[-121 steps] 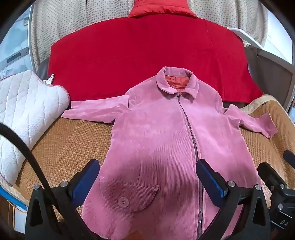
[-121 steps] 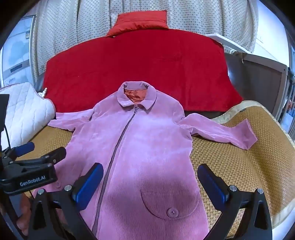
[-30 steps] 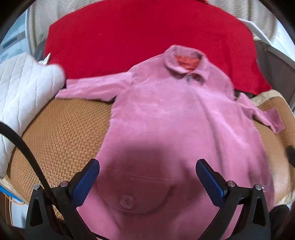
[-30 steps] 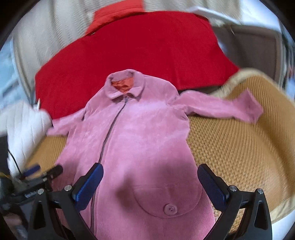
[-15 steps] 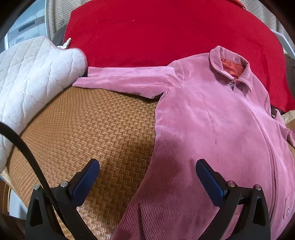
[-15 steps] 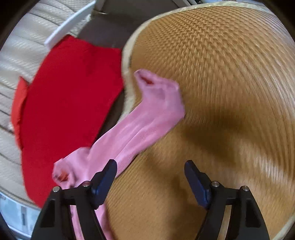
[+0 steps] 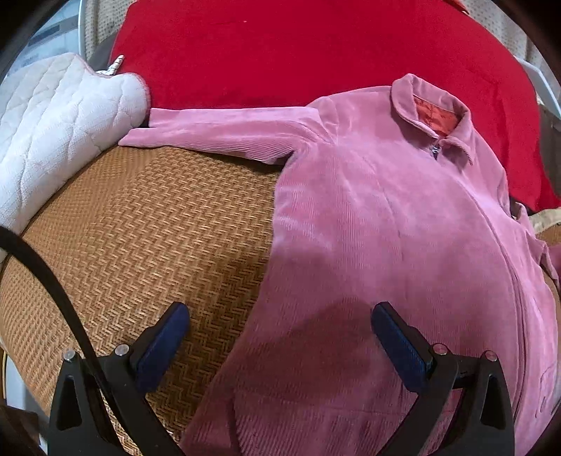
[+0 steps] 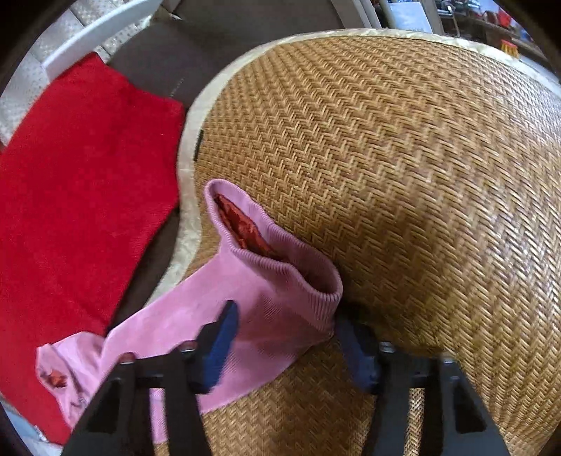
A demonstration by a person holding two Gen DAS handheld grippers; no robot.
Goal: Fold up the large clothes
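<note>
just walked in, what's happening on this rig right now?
A person with a handheld gripper in each hand is starting to fold a pink corduroy coat laid zipped on a woven mat. The right gripper is closing around the cuff of one sleeve, which sits between its fingers. The left gripper is open above the coat's side edge, holding nothing. The other sleeve lies stretched out toward a white quilted cushion. Nothing is folded yet.

A bedroom in a home: a woven, tan rattan sleeping mat with pale cloth edging (image 7: 147, 224) covers the bed. Beyond the mat lies a red fleece blanket (image 7: 298, 52); a white quilted pad (image 7: 59, 122) sits at its left edge, and a beige dotted curtain (image 7: 498, 21) hangs behind.
</note>
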